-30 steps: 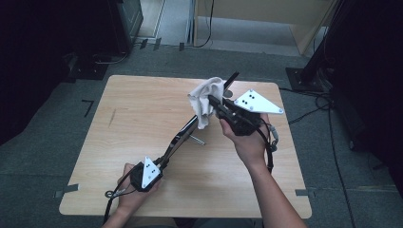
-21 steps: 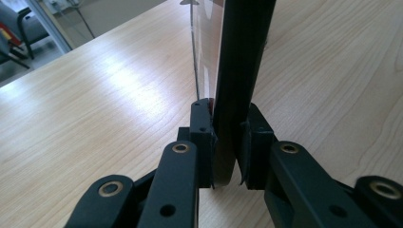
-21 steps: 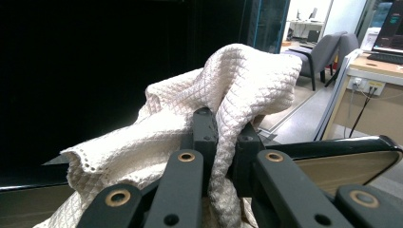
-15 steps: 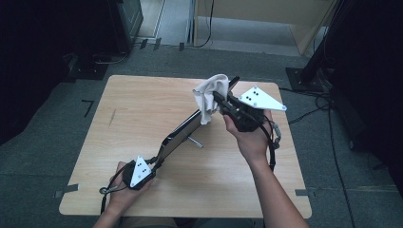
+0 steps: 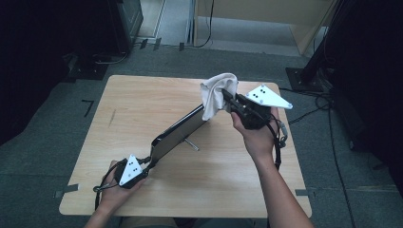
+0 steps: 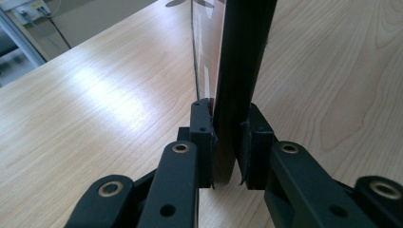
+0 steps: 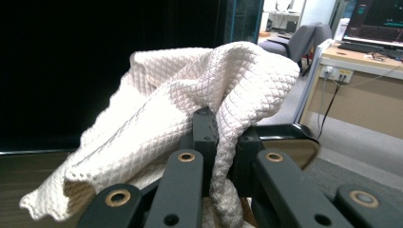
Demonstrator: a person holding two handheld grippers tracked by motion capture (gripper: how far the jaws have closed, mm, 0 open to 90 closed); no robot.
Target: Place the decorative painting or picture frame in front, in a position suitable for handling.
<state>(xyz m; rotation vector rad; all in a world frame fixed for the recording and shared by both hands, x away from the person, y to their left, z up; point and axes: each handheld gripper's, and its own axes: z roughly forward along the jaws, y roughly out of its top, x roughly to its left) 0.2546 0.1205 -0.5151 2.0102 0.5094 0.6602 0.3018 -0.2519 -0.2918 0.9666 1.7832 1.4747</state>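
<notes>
Cloth meets glass above a pale wood-grain table (image 5: 142, 99): a white cloth (image 5: 216, 95) with a fine waffle weave is pinched in the right gripper (image 5: 233, 100) and draped, crumpled, over the raised far end of a long, flat black-framed mirror (image 5: 178, 130). The mirror's glossy face catches reflections; its rounded corner shows past the cloth in the right gripper view (image 7: 294, 142). The left gripper (image 5: 142, 166) clamps the mirror's near end, its jaws closed narrow on the thin black edge (image 6: 233, 123), close to the table's near edge and left of its middle. From there the mirror slants up and across toward the table's right side, its high end held clear of the wood. A thin metal prop rod (image 5: 191, 144) sticks out beneath the mirror near the table's middle. In the right gripper view the cloth (image 7: 190, 114) folds thickly between the jaws and spills to the left. Compared with half a second before, the left gripper has stayed near the near edge, while the right gripper and cloth remain at the mirror's upper end, with little change in the slant
</notes>
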